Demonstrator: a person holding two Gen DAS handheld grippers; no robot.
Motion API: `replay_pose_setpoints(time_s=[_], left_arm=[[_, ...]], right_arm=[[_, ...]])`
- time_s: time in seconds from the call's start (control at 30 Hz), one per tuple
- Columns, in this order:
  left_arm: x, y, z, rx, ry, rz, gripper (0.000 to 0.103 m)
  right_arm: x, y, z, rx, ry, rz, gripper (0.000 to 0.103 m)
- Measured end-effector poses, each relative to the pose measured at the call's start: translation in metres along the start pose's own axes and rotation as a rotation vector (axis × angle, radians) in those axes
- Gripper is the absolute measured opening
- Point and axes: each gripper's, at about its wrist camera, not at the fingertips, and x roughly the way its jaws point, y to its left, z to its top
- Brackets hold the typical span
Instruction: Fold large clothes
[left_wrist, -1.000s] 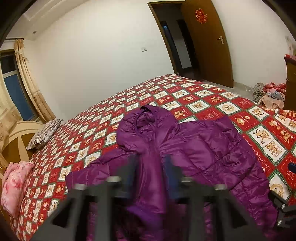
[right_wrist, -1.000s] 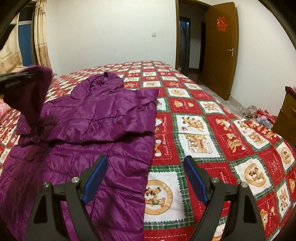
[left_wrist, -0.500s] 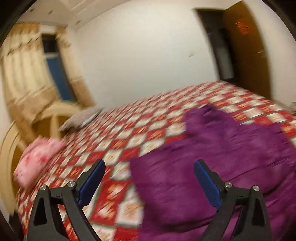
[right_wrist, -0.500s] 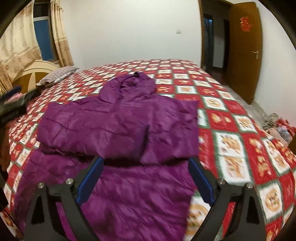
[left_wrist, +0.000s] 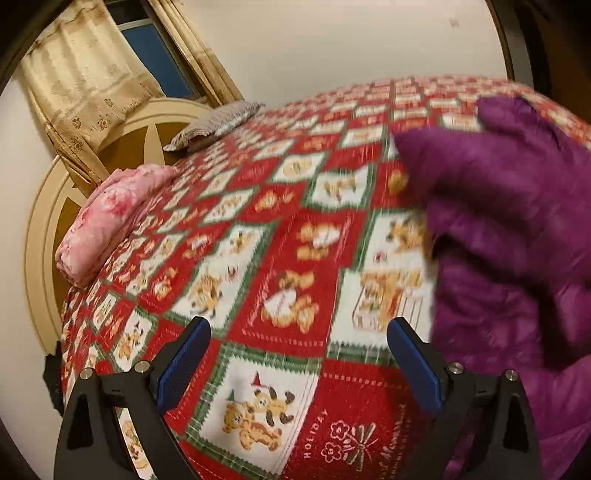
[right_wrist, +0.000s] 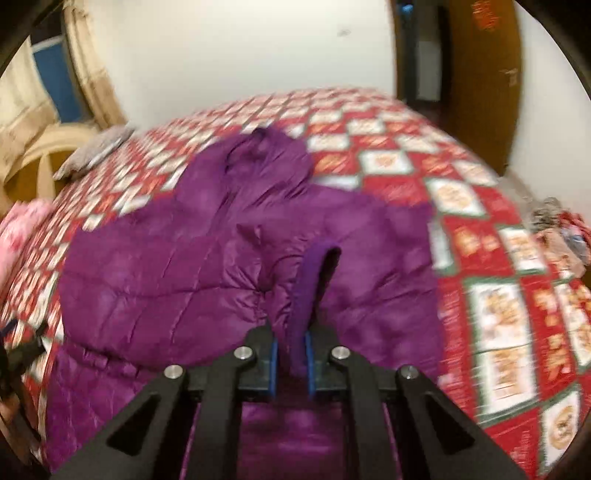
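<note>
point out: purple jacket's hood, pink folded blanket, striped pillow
purple jacket's hood (right_wrist: 266, 155): right wrist view, on the hood's puffed top.
pink folded blanket (left_wrist: 110, 218): left wrist view, middle of its upper face.
striped pillow (left_wrist: 218, 123): left wrist view, middle of its top, by the headboard.

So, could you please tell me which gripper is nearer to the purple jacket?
Right. The right gripper has just closed on a fold of the purple jacket. The left gripper is open over bare bedspread, beside the jacket's edge.
</note>
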Motion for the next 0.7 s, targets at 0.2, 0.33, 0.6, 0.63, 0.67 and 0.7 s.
replay_pose_setpoints(time_s=[0.2,0.33,0.6,0.63,0.67,0.7], left_arm=[[0.004,0.0,-0.006,0.002,0.027,-0.019,0.097],[-0.005,0.008,0.01,-0.008,0.012,-0.029,0.097],[-0.046,-0.009,0.097,-0.066,-0.137,-0.172,0.097],[-0.045,-0.019,0.11,-0.079,-0.151,-0.208,0.097],[-0.041,-0.027,0.12,-0.089,-0.159,-0.221,0.097],[-0.035,-0.036,0.129,-0.095,-0.156,-0.227,0.097]], right_arm=[[0.023,-0.027,-0.006,0.02,0.058,-0.117,0.014],[0.038,-0.034,-0.012,0.031,0.076,-0.132,0.024],[-0.014,-0.044,-0.002,0.103,-0.101,-0.243,0.06],[-0.018,-0.041,0.003,0.108,-0.133,-0.229,0.06],[-0.018,-0.036,0.008,0.104,-0.148,-0.194,0.06],[-0.014,-0.028,0.014,0.085,-0.153,-0.156,0.059]])
